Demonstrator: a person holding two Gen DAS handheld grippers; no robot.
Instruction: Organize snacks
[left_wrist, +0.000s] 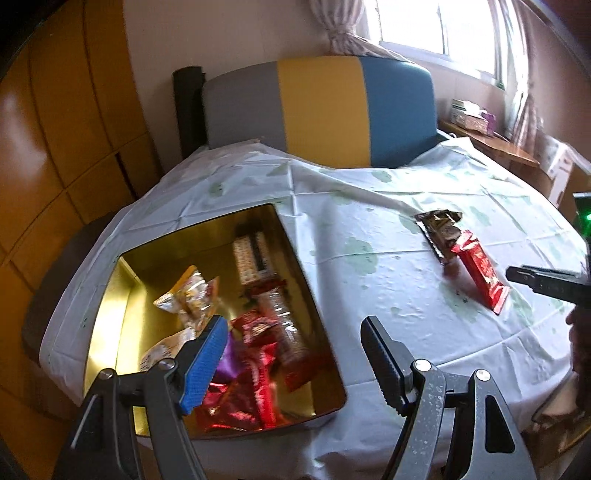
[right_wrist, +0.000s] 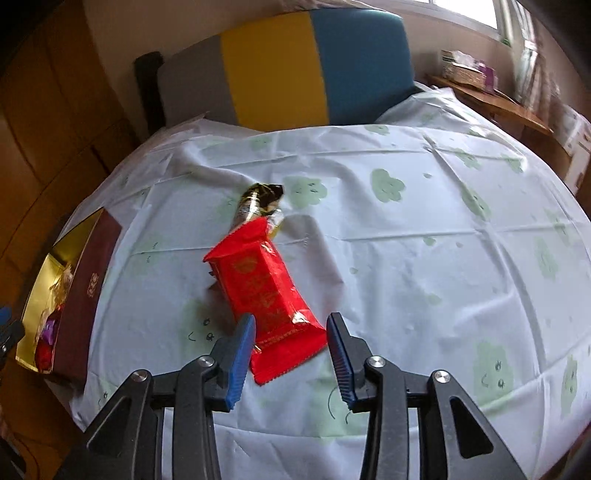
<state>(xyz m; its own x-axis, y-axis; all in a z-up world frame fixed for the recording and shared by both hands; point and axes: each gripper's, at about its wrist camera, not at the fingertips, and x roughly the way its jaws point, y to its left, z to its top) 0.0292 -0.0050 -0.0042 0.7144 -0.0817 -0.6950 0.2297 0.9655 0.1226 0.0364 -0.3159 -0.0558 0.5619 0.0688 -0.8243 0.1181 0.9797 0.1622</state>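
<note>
A red snack packet (right_wrist: 266, 291) lies on the white flowered tablecloth (right_wrist: 424, 258), its far end resting over a dark gold-printed packet (right_wrist: 258, 201). My right gripper (right_wrist: 291, 319) is open and straddles the red packet's near end, and its blue pads stand apart from the wrapper. My left gripper (left_wrist: 293, 328) hangs open over a gold-lined box (left_wrist: 110, 314) holding several red, yellow and purple wrapped snacks, with nothing between its fingers. The left wrist view also shows the red packet (left_wrist: 480, 277) and the dark packet (left_wrist: 437, 229) at the right, with one of the right gripper's fingers (left_wrist: 535, 282) beside them.
The box has a maroon outer wall (right_wrist: 88, 291) and sits at the table's left edge. A grey, yellow and blue chair back (left_wrist: 321, 110) stands behind the table. Wooden cabinets (left_wrist: 55, 147) line the left, and a wooden shelf (left_wrist: 498, 147) with boxes runs under the window.
</note>
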